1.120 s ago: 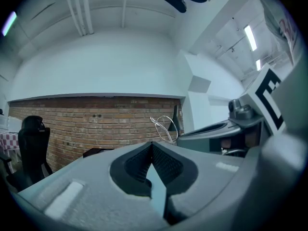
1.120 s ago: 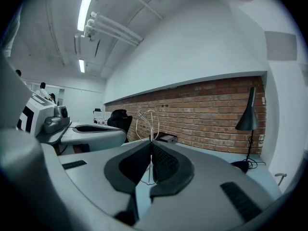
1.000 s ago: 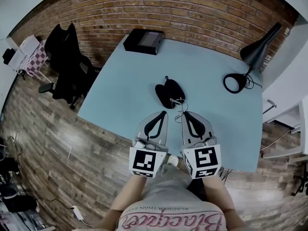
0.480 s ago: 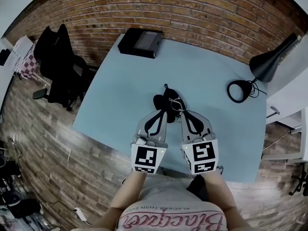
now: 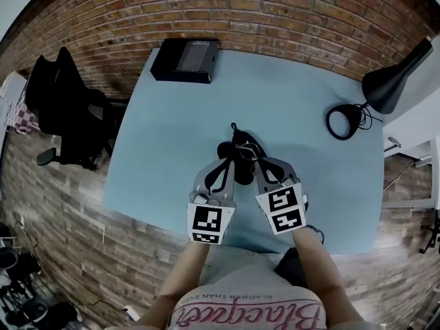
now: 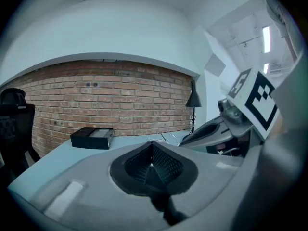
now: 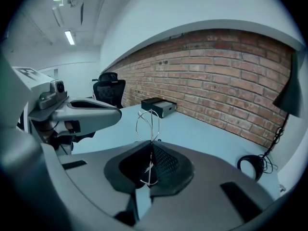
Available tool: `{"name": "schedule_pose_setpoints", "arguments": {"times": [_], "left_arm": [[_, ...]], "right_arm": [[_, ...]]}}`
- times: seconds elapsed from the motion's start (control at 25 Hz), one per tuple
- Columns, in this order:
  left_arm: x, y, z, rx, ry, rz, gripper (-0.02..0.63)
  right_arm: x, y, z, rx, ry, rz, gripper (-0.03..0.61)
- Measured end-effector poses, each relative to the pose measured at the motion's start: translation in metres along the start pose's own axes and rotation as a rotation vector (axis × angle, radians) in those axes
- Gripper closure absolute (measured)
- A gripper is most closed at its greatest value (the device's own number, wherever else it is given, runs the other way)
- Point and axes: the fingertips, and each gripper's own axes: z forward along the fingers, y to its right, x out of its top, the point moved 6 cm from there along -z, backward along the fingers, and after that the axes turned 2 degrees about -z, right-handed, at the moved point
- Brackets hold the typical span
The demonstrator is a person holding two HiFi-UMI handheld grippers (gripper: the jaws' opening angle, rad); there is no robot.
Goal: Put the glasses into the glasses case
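Person stands at the near edge of the counter [image 5: 165, 150], a tool in each hand, marker cubes toward the body.

Left tool [image 5: 232, 161]: jaws together, nothing between them (confirmed in the left gripper view, left tool [image 6: 152, 147]). Its tip sits at the left edge of the glasses case [image 5: 241, 165].

Right tool [image 5: 256, 162]: jaws clamped on the glasses [image 5: 245, 148]. In the right gripper view the thin wire frame of the glasses [image 7: 147, 121] stands up out of the closed pads of the right tool [image 7: 151, 146]. Tip is at the right edge of the case.

Case: black, lying on the counter between the two tool tips, toward the near half of the counter. The glasses are over its far part; cannot tell whether they touch it.

Beyond the case, to the right: black desk lamp [image 5: 387, 82], well apart from it.

Beyond the case, to the left: black box [image 5: 184, 60] at the counter's far edge.

Left of the case, off the counter: black office chair [image 5: 58, 112] on a wooden floor [image 5: 62, 212].

Farthest from the case: brick wall [image 5: 275, 12].
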Motion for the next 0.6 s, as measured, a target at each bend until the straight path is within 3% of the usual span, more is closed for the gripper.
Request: {"name": "schedule_pose_setpoints", "arguments": {"times": [0.6], "left_arm": [[-0.04,-0.051,0.052,-0.027,-0.106,-0.093,0.609]], "right_arm": [[-0.033,0.019,0.102,0.039,-0.373,-0.033,0.563]]}}
